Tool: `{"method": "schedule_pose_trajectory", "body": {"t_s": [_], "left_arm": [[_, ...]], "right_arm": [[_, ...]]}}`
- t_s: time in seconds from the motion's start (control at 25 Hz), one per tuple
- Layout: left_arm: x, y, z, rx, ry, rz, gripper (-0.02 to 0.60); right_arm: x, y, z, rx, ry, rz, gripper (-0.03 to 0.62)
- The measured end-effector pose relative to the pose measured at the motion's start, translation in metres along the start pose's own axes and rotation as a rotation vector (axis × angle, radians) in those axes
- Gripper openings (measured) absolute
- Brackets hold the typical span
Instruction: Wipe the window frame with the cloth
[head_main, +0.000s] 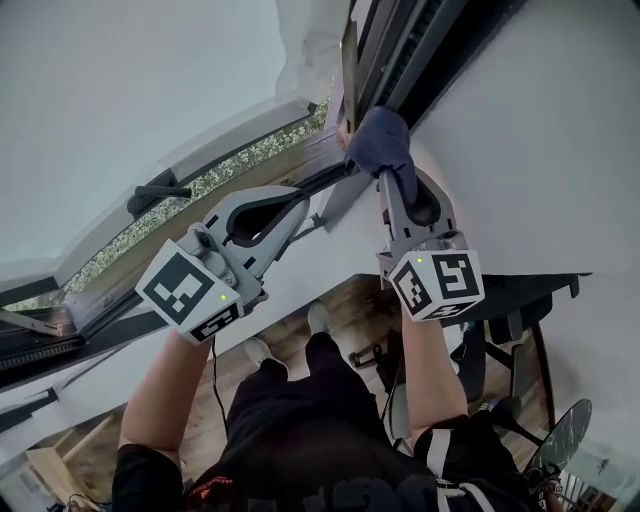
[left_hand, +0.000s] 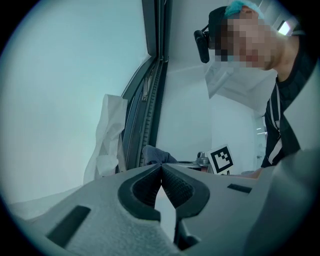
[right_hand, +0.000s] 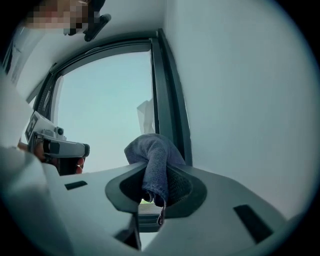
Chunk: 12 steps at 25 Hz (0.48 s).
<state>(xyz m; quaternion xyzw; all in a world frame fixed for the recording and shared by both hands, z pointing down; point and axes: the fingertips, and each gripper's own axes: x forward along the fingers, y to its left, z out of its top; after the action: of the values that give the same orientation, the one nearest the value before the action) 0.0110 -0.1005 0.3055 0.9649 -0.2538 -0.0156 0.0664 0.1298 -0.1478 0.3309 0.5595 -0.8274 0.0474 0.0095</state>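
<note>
Cloth (right_hand: 152, 150), blue-grey and bunched, is clamped between the jaws of the right gripper (right_hand: 155, 174), with a loose end hanging down between the pads. In the head view the bunched part is held against the dark window frame (head_main: 400, 60), where that frame meets the white wall (head_main: 540, 130). A crumpled white sheet (right_hand: 146, 115) is seen against the frame on the glass side, just beyond the cloth. The left gripper (left_hand: 161, 169) is closed tip to tip, and nothing is held between its jaws. In the head view it is carried beside the right gripper, on the side of the window pane (head_main: 120, 90), and it is kept apart from the cloth.
</note>
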Motion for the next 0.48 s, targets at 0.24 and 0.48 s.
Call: {"method": "schedule_pose_trajectory", "body": {"t_s": [0.24, 0.48], "left_arm": [[0.004, -0.001, 0.042, 0.066, -0.057, -0.005, 0.018], [0.01, -0.003, 0.081, 0.116, -0.093, -0.015, 0.018]], "right_arm": [[0.005, -0.005, 0.061, -0.034, -0.097, 0.011, 0.067], [0.007, -0.002, 0.126, -0.081, -0.204, 0.033, 0.067]]}}
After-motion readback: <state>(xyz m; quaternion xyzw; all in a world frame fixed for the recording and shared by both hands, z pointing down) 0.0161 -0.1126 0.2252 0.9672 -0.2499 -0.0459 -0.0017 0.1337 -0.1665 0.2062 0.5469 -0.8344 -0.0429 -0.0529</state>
